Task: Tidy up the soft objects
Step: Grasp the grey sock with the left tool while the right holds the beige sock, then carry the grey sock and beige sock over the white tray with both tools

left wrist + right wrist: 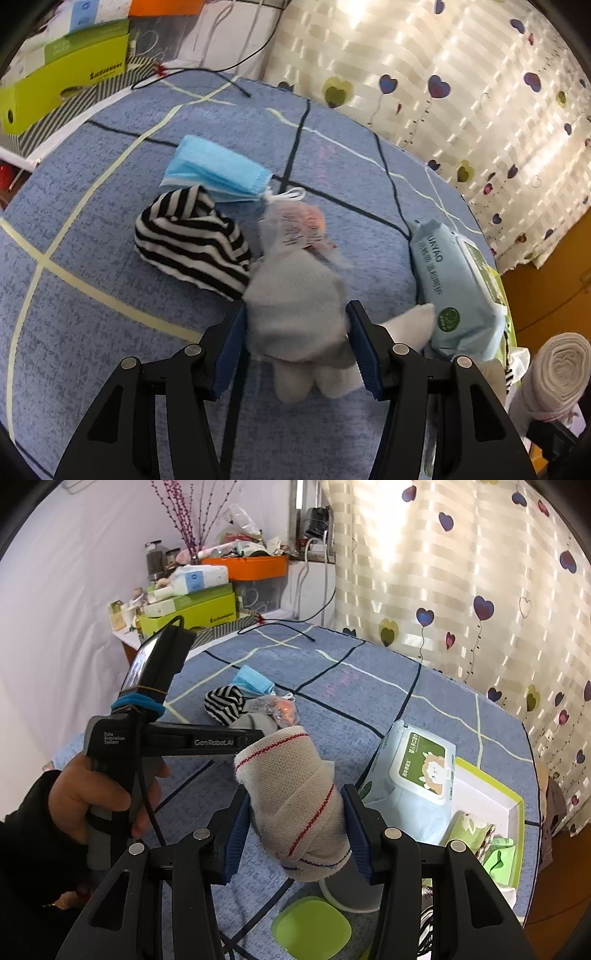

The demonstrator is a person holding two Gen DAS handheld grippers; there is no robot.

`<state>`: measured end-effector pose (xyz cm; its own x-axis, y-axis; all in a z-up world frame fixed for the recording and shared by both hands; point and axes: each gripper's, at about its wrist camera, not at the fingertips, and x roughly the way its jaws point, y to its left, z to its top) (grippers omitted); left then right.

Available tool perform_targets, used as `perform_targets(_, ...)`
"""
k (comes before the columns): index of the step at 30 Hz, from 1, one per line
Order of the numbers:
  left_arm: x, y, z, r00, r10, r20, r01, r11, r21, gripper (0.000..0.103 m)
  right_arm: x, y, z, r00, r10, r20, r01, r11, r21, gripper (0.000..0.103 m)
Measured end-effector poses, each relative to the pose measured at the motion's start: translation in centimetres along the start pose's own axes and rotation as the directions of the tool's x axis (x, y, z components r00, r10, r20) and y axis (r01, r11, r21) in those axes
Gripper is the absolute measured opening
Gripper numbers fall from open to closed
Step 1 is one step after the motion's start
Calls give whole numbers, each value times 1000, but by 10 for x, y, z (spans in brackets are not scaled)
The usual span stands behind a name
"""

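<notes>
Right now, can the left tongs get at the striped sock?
Probably yes. The left tongs stand open around the grey sock, and the striped sock lies just beside it, uncovered on top; only the grey sock crowds its near edge.

Right gripper (pixel 295 830) clamping rolled bandage (pixel 295 797), wipes pack (pixel 413 771) beside, blue checked cloth (pixel 369 686) beneath

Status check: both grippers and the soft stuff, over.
Left gripper open, fingers astride grey sock. Right gripper shut on bandage roll. Striped cloth touches the sock.
</notes>
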<state>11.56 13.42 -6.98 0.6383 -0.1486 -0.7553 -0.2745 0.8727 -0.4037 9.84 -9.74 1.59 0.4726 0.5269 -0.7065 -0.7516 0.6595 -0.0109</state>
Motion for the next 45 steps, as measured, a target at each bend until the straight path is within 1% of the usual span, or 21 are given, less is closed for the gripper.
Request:
perform_targets(1,1,2,0,1000,-1,-2,1,1000,-4,46,0,-1,0,1000,0,1,0,1000,3,47)
perform_targets(2,0,2,0,1000,3,2,-3,1000,-5,45,0,-1,0,1000,0,3,0,1000,7,47)
perform_targets(4,-4,0,-1,1000,10,17,-10,1000,8,37,-1,-1,-1,1000,-2,5,2,1000,15,47)
perform_targets(7,-10,-1,-3,1000,11,25,-12,1000,16,34,-5,-3,-2,1000,-7,12,6,1000,27,47)
perform_targets(16,-50,-7,-12,996,-14,87,10,999,39,34,-26,-1,-4,998,-35,54,32,998,54,47)
perform_targets(20,-71,-16,-17,993,-35,117,27,997,68,33,-36,0,-7,996,-44,72,40,997,62,47)
perform_targets(27,-97,-36,-25,986,-89,144,73,991,113,34,-53,-2,-12,992,-78,97,70,994,85,47)
perform_targets(35,-111,-70,-37,977,-162,138,135,973,187,34,-71,-9,-22,987,-114,110,102,989,108,47)
perform_targets(45,-121,-104,-50,970,-215,115,179,949,258,34,-90,-25,-36,981,-149,124,130,980,150,47)
